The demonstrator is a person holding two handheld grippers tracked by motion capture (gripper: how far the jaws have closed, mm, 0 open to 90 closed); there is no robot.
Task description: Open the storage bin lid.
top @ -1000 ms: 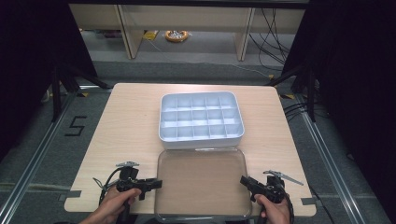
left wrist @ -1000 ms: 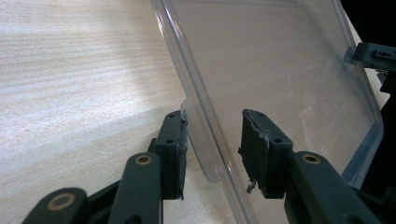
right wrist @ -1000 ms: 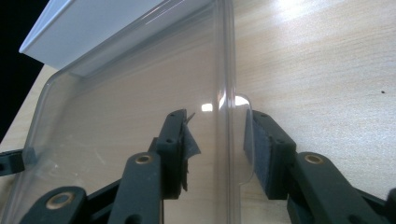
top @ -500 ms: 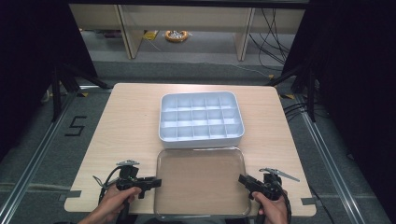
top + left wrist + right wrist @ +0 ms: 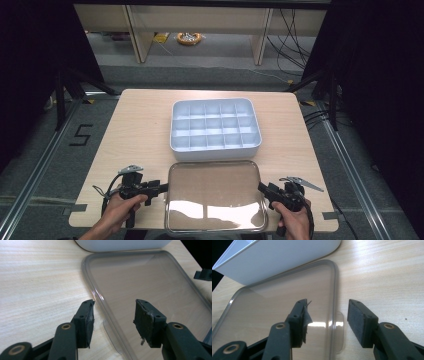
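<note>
the tabletop (image 5: 140,130) is pale wood with a fine straight grain. the compartment tray (image 5: 215,124) toward its far edge is plain white. the lid (image 5: 215,195) by the near edge is clear, faintly grey at the rim, with bright glare streaks. the left gripper (image 5: 162,187) and right gripper (image 5: 261,187) are matt black with brass-coloured rivets.

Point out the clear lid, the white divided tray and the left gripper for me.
clear lid (image 5: 215,197): high view, middle of its flat panel.
white divided tray (image 5: 215,147): high view, its near outer wall.
left gripper (image 5: 113,315): left gripper view, midway between its fingertips.
</note>
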